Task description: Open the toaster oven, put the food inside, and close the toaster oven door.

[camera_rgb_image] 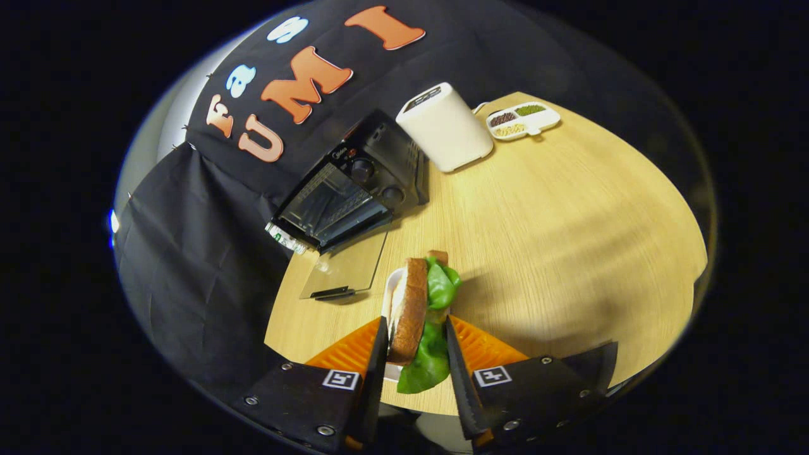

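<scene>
Wooden table (569,221), black cloth wall (189,265)

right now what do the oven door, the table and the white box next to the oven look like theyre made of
Oven door: seemingly clear glass, see-through to the table, lying open with a dark handle.
Table: pale wood or wood-look laminate, fine grain lines, soft sheen.
White box: probably matte plastic, smooth with rounded corners.
The claw is shut on the sandwich.

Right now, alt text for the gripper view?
The tongs are shut on a sandwich with lettuce, above a wooden table. Beyond them a black toaster oven stands with its glass door folded down open, beside a white appliance.
</scene>
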`<state>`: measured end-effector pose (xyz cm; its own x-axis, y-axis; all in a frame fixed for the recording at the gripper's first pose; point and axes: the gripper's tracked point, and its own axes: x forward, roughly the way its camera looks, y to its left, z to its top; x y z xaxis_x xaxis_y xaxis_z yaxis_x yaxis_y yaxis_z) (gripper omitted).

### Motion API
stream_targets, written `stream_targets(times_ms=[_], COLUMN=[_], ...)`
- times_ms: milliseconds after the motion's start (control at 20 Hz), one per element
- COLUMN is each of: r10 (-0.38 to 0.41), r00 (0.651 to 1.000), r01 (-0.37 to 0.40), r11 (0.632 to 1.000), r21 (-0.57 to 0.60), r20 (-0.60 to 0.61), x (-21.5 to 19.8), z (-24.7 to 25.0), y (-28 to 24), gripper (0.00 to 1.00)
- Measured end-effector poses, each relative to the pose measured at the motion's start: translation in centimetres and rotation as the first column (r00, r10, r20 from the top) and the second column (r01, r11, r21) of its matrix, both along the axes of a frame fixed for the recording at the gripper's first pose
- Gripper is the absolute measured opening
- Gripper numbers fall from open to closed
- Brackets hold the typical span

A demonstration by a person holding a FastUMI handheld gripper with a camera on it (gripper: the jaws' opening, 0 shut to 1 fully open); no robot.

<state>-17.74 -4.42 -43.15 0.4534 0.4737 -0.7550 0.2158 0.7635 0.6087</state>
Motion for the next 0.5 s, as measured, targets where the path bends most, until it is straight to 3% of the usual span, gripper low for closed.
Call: stream_targets(times_ms=[250,500], r10=[-0.022,-0.074], r00=[0.998,0.984], r01=[0.024,0.077], r11=[0.999,0.997], r21=[-0.036,-0.012], r20=[0.062,0.162], x=[1.4,4.6], z=[1.9,6.0], y=[-0.5,0.4], gripper=[0.33,0.30])
